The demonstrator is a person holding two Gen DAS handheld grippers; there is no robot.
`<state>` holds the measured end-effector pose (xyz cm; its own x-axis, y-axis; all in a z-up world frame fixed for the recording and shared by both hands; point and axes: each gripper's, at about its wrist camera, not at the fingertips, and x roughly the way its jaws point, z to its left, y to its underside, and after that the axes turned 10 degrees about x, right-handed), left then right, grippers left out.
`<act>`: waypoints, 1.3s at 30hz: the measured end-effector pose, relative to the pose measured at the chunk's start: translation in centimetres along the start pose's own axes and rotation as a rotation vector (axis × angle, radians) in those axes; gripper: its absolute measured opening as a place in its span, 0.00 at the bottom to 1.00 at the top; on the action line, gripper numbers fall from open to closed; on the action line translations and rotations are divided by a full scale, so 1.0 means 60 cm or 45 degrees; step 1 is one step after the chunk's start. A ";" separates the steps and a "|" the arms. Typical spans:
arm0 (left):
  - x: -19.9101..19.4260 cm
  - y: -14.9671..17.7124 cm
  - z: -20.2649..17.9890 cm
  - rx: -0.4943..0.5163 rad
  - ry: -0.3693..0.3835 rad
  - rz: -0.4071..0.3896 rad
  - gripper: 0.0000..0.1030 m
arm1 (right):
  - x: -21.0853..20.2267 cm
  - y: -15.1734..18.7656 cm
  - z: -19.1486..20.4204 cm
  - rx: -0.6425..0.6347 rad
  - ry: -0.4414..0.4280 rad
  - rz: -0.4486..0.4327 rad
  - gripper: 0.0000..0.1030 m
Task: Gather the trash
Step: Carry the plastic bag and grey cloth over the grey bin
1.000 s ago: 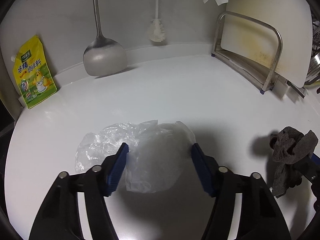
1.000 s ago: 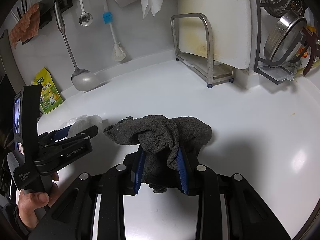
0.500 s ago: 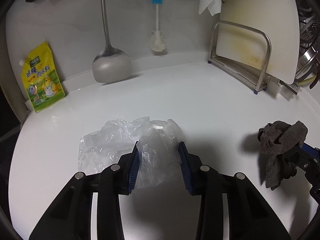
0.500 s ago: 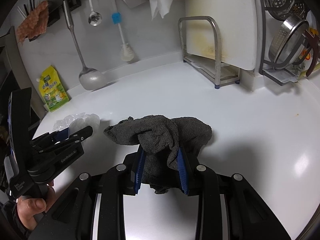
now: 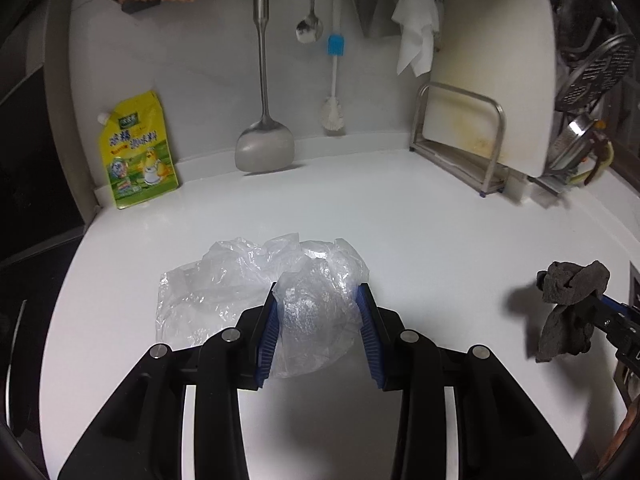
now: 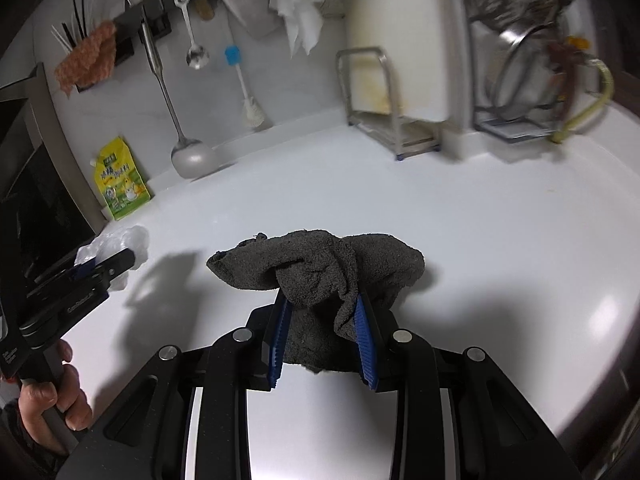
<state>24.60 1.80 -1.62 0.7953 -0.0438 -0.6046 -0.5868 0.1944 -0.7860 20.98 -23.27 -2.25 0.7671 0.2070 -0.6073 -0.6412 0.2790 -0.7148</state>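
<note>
A crumpled clear plastic bag (image 5: 256, 284) is on the white counter (image 5: 420, 220). My left gripper (image 5: 318, 320) is shut on its right part, and the rest trails to the left. The bag also shows in the right wrist view (image 6: 120, 244), held by the left gripper (image 6: 104, 264). My right gripper (image 6: 322, 324) is shut on a dark grey cloth (image 6: 320, 264), held above the counter. The cloth also shows at the right of the left wrist view (image 5: 568, 300).
A yellow pouch (image 5: 138, 152) leans on the back wall at left. A metal spatula (image 5: 264, 144), a spoon and a brush (image 5: 334, 108) hang there. A cutting board in a metal rack (image 5: 472, 132) and a dish rack (image 6: 532, 92) stand at right.
My left gripper closed on the plastic bag and has lifted and pulled back with it. The right gripper keeps hold of the cloth and has risen and tilted a little.
</note>
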 end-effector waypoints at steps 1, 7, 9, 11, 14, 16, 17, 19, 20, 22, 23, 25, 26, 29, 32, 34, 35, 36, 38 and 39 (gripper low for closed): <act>-0.019 0.007 -0.002 0.000 0.010 -0.010 0.36 | -0.019 0.013 0.002 0.011 -0.002 -0.011 0.29; -0.116 0.061 -0.025 0.027 0.093 -0.027 0.36 | -0.099 0.111 0.019 0.043 0.027 -0.018 0.29; -0.148 0.085 -0.037 0.037 0.122 -0.031 0.36 | -0.130 0.145 0.017 0.079 0.013 -0.018 0.29; -0.176 0.108 -0.050 0.054 0.137 -0.036 0.36 | -0.157 0.173 0.015 0.104 0.007 -0.023 0.29; -0.217 0.146 -0.076 0.082 0.193 -0.040 0.36 | -0.196 0.209 0.010 0.113 0.029 -0.036 0.29; -0.241 0.173 -0.099 0.110 0.221 -0.038 0.36 | -0.220 0.231 0.005 0.130 0.031 -0.040 0.29; -0.250 0.183 -0.106 0.117 0.232 -0.034 0.36 | -0.230 0.241 0.003 0.137 0.034 -0.037 0.29; -0.268 0.207 -0.122 0.126 0.271 -0.020 0.36 | -0.251 0.267 -0.002 0.141 0.049 -0.030 0.29; -0.276 0.217 -0.128 0.129 0.283 -0.017 0.36 | -0.259 0.278 -0.003 0.139 0.055 -0.024 0.29; -0.290 0.235 -0.140 0.137 0.297 -0.013 0.36 | -0.272 0.302 -0.007 0.137 0.066 -0.010 0.29; -0.295 0.245 -0.147 0.144 0.303 -0.008 0.36 | -0.276 0.314 -0.009 0.132 0.070 0.003 0.29; -0.303 0.259 -0.160 0.169 0.308 0.011 0.36 | -0.283 0.334 -0.012 0.129 0.076 0.027 0.29; -0.307 0.267 -0.167 0.181 0.314 0.019 0.36 | -0.287 0.342 -0.012 0.127 0.076 0.033 0.29; -0.314 0.281 -0.175 0.199 0.307 0.026 0.36 | -0.298 0.365 -0.017 0.127 0.085 0.041 0.29; -0.318 0.297 -0.183 0.203 0.306 0.046 0.36 | -0.304 0.382 -0.025 0.134 0.093 0.058 0.29; -0.320 0.306 -0.186 0.204 0.308 0.055 0.36 | -0.308 0.393 -0.028 0.135 0.097 0.064 0.29; -0.321 0.311 -0.189 0.205 0.308 0.059 0.36 | -0.309 0.398 -0.031 0.139 0.098 0.069 0.29; -0.322 0.314 -0.191 0.205 0.308 0.063 0.36 | -0.308 0.402 -0.034 0.143 0.097 0.075 0.29; -0.324 0.322 -0.198 0.212 0.310 0.073 0.36 | -0.308 0.412 -0.039 0.153 0.100 0.091 0.29; -0.325 0.326 -0.200 0.218 0.309 0.080 0.36 | -0.307 0.414 -0.041 0.158 0.102 0.099 0.29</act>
<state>-4.21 -5.31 -6.75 0.6865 -0.2554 -0.6808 -0.5833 0.3657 -0.7253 -9.13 -22.45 -9.71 0.7081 0.1586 -0.6881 -0.6870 0.3798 -0.6195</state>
